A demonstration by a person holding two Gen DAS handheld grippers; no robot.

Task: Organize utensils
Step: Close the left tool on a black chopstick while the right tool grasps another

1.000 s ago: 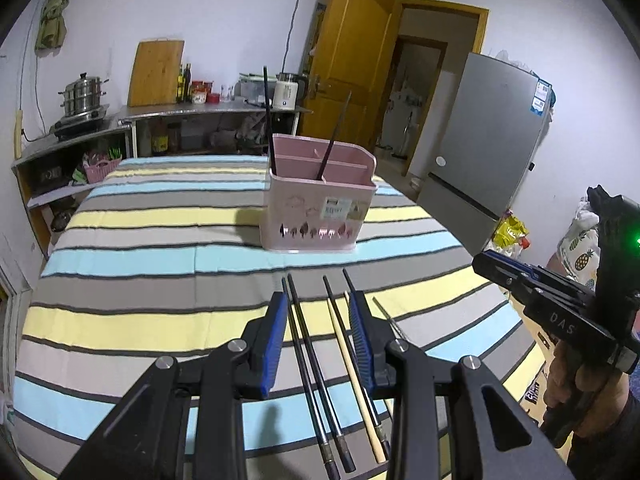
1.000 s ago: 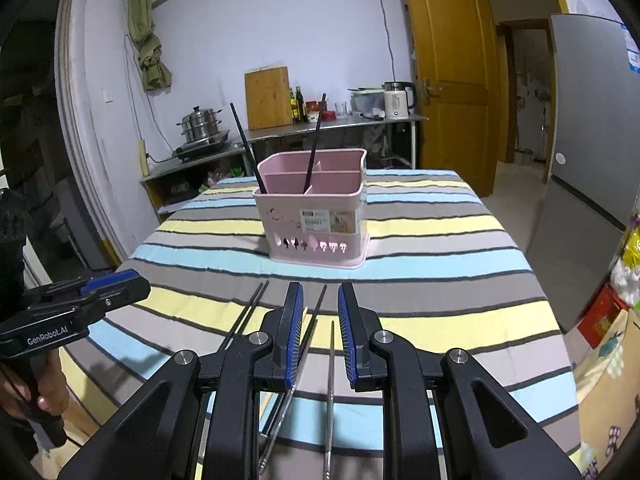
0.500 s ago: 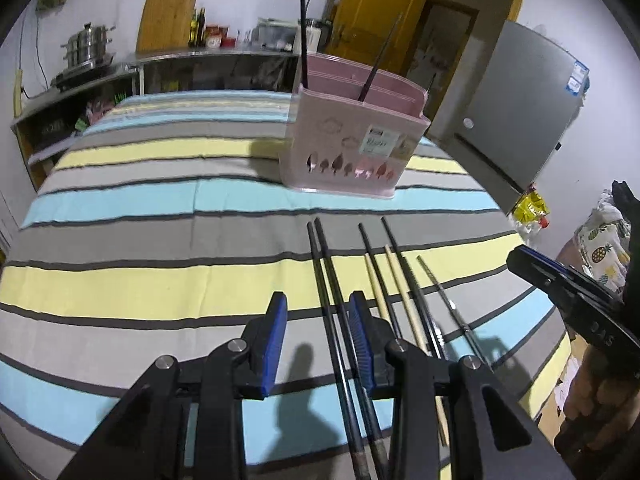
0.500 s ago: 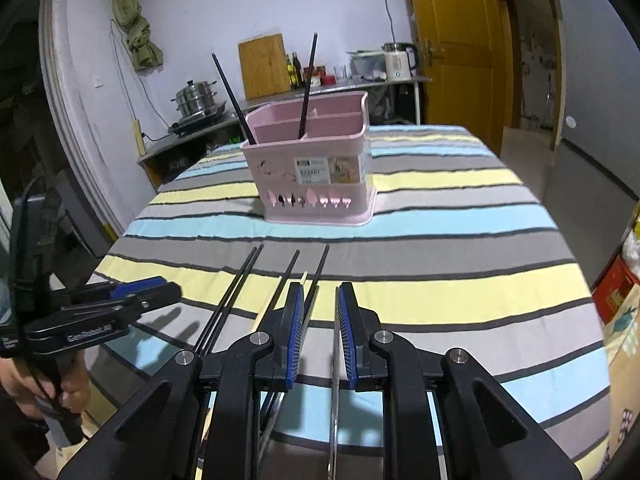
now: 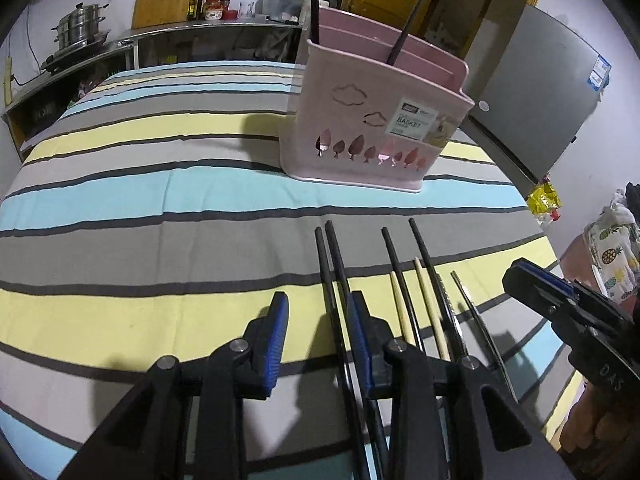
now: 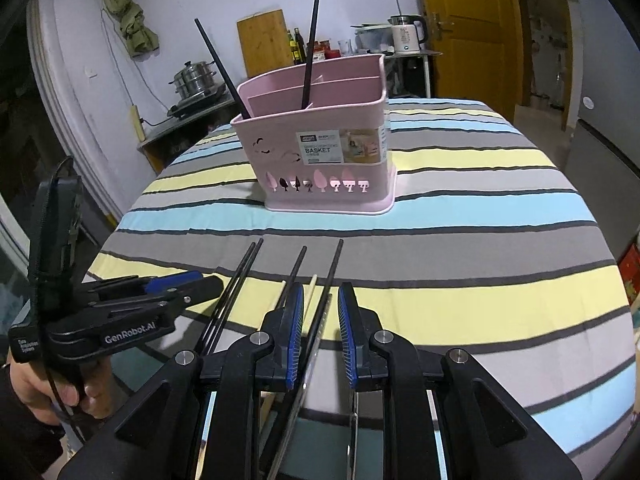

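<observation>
A pink utensil basket stands on the striped tablecloth with two black chopsticks upright in it. Several chopsticks lie side by side in front of it: a black pair, two wooden ones, more black ones and thin metal ones. My left gripper hovers low and open over the black pair, which runs close to its right finger. The right gripper is open above a black chopstick and a metal one. In the right wrist view, the left gripper appears at left.
The round table's edge curves close on the right. Behind stand a steel counter with a steamer pot, a cutting board and a kettle. A grey fridge and a yellow door are on the right.
Both grippers have come down and forward toward the lying chopsticks, so the basket looms larger. The jaws keep about the same gap. Nothing on the table has moved.
</observation>
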